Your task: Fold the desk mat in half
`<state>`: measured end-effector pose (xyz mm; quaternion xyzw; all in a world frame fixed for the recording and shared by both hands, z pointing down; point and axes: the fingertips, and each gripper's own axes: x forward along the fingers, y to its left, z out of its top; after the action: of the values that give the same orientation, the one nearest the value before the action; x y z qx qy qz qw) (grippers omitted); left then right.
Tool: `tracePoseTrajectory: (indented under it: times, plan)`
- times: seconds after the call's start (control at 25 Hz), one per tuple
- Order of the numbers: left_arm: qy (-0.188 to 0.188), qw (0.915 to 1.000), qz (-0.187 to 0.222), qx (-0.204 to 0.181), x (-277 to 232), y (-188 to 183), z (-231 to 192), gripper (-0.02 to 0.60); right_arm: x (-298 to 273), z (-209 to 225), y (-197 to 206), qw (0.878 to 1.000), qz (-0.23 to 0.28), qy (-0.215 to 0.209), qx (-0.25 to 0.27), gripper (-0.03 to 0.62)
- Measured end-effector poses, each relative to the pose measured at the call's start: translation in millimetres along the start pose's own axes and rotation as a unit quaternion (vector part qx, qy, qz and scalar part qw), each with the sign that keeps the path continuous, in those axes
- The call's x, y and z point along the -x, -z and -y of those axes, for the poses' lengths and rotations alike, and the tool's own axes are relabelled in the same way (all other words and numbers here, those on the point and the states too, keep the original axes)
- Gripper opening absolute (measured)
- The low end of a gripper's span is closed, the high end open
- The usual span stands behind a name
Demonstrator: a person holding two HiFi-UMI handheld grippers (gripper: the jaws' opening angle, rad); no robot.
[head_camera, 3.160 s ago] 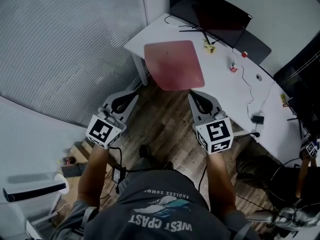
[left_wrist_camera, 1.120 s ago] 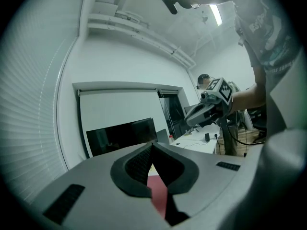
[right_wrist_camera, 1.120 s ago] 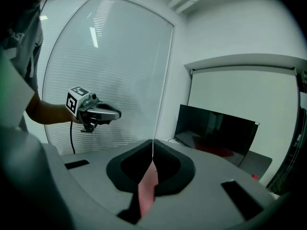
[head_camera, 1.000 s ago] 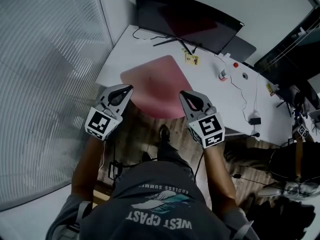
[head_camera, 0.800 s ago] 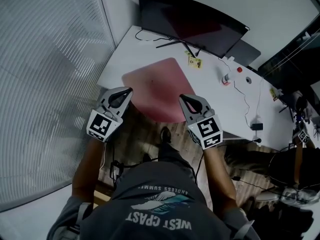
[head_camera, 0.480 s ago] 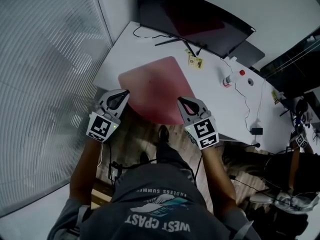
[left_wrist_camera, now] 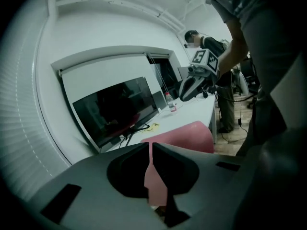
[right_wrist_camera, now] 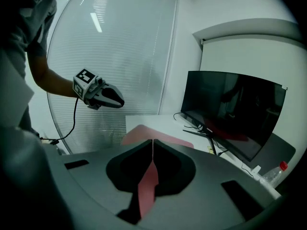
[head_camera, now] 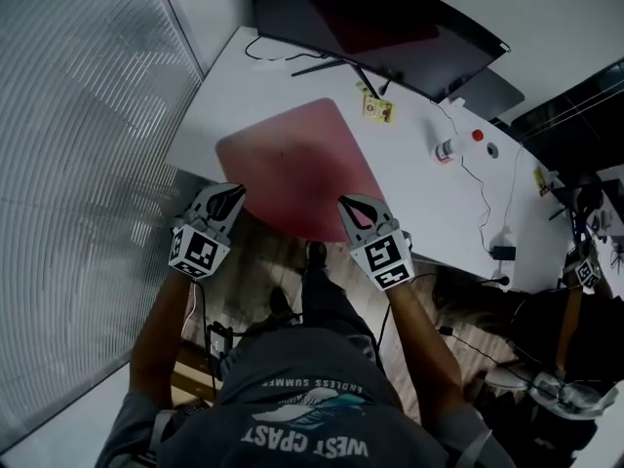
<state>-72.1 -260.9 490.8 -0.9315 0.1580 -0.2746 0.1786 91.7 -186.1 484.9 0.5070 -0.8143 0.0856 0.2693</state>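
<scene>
One pink desk mat (head_camera: 292, 169) lies flat, unfolded, centre frame on the desk (head_camera: 429, 198). My left gripper (head_camera: 231, 194) and right gripper (head_camera: 348, 206): jaws pressed together, empty.

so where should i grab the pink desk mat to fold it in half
Grip the pink rounded-corner desk mat at its two near corners, coming from the person's side. It lies flat on the white desk, and that edge seems to reach the desk's front, where jaws could slip under.
</scene>
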Motion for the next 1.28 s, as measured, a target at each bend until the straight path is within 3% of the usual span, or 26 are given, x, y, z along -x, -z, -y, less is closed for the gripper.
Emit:
tracePoseTrajectory:
  times: [0.16, 0.4, 0.68, 0.96, 1.16, 1.28]
  plan:
    - [0.015, 0.9977, -0.046, -0.046, -17, 39, 16, 0.021, -15, -9, 38, 0.999, -0.031, -0.01, 0.04, 0.038]
    - [0.043, 0.9894, -0.102, -0.094, -36, 98, 40, 0.098, -34, -26, 88, 0.992, -0.075, -0.027, 0.097, 0.068]
    - [0.052, 0.9688, -0.167, -0.176, -49, 153, 60, 0.227, -46, -43, 137, 0.975, -0.124, -0.052, 0.177, 0.171]
    - [0.024, 0.9427, -0.214, -0.255, -68, 215, 72, 0.374, -53, -52, 195, 0.935, -0.176, -0.047, 0.306, 0.318]
    - [-0.013, 0.9366, -0.226, -0.267, -78, 239, 75, 0.388, -51, -56, 225, 0.897, -0.186, -0.037, 0.399, 0.357]
    - [-0.032, 0.9349, -0.221, -0.275, -85, 243, 76, 0.391, -50, -55, 236, 0.881, -0.186, -0.022, 0.435, 0.374]
